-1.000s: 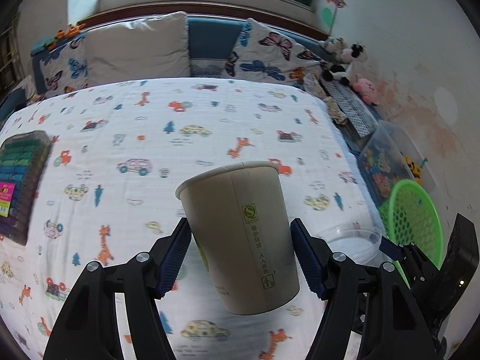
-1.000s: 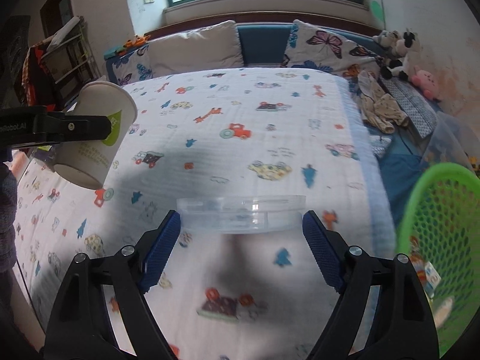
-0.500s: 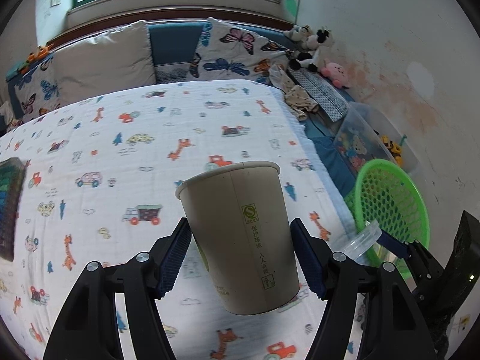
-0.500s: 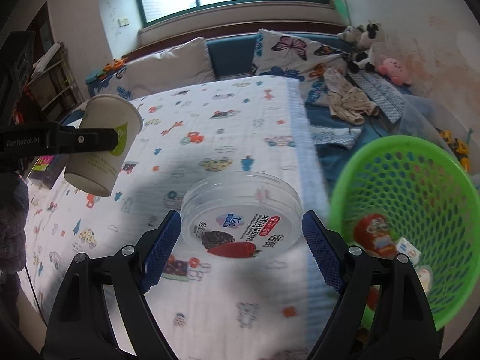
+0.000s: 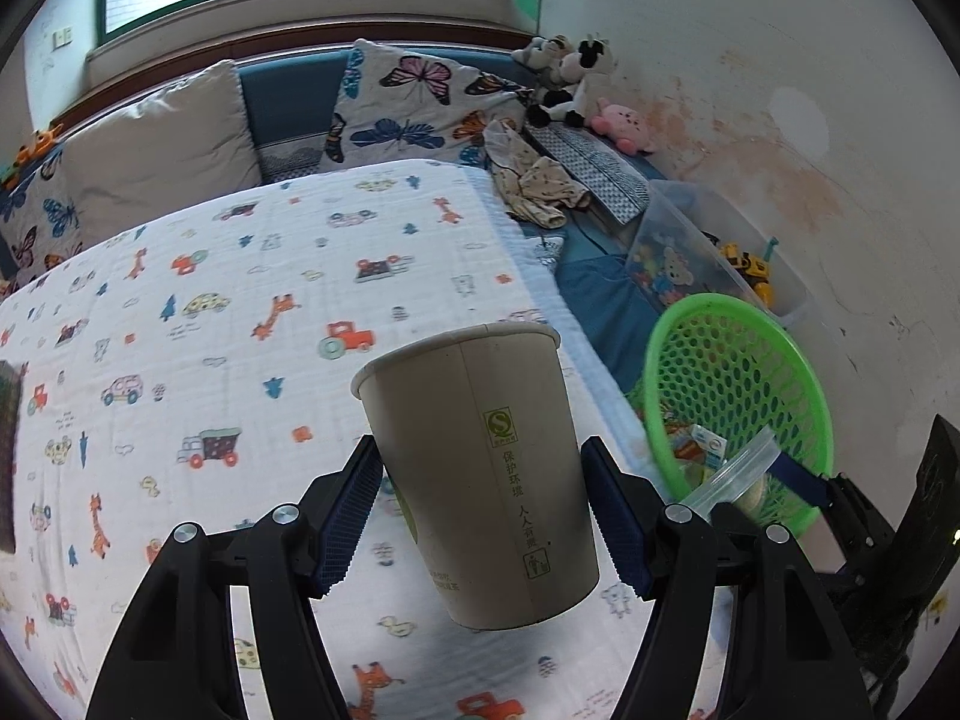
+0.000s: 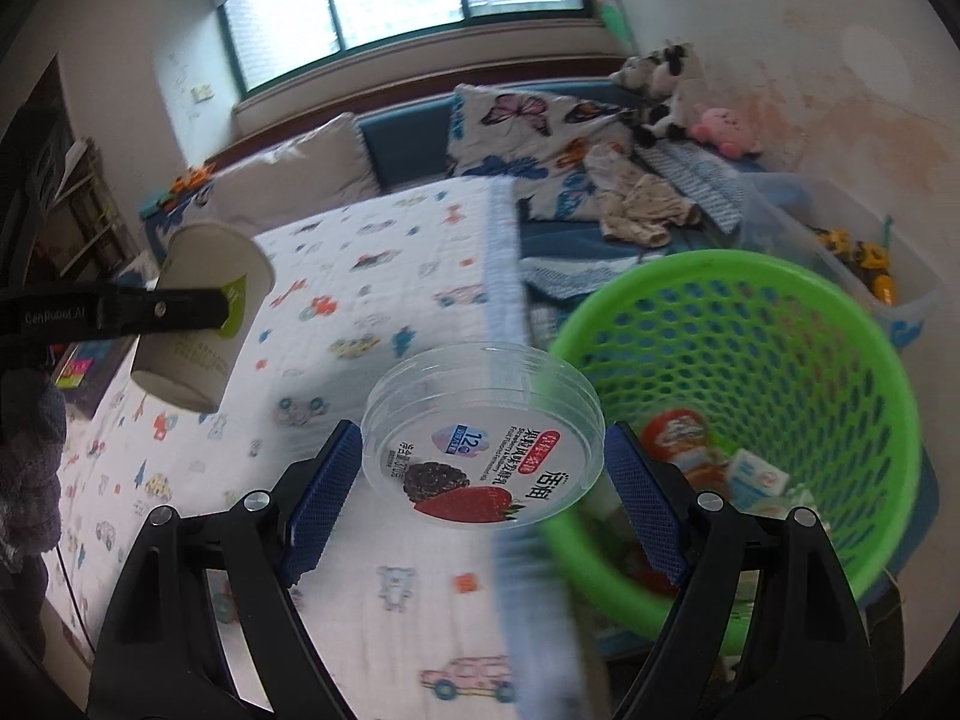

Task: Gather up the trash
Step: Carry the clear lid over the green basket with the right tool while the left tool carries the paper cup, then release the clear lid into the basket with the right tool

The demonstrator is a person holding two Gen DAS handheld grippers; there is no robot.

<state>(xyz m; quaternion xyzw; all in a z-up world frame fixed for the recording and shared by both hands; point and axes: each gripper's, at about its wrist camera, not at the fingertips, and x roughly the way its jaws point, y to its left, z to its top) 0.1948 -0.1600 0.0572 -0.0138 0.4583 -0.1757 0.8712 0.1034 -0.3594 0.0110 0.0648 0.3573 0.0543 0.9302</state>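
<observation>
My left gripper (image 5: pixel 483 507) is shut on a beige paper cup (image 5: pixel 480 468), held upright above the bed's right side. The cup also shows in the right wrist view (image 6: pixel 201 315), at the left. My right gripper (image 6: pixel 483 501) is shut on a clear plastic lid (image 6: pixel 483 435) with a fruit label, tilted at the bed edge beside the green mesh basket (image 6: pixel 780 348). The basket holds several wrappers and cartons. In the left wrist view the basket (image 5: pixel 738 372) stands at the right, with the lid (image 5: pixel 729 474) over its near rim.
The bed has a white cartoon-print blanket (image 5: pixel 240 312). Pillows (image 5: pixel 414 102) line the headboard. Plush toys (image 5: pixel 570 78), crumpled clothes (image 5: pixel 534 186) and a clear toy box (image 5: pixel 708 258) lie along the right wall behind the basket.
Both grippers have moved right toward the green basket, still holding cup and lid. The lid has tilted to show its label and now reaches the basket's near rim.
</observation>
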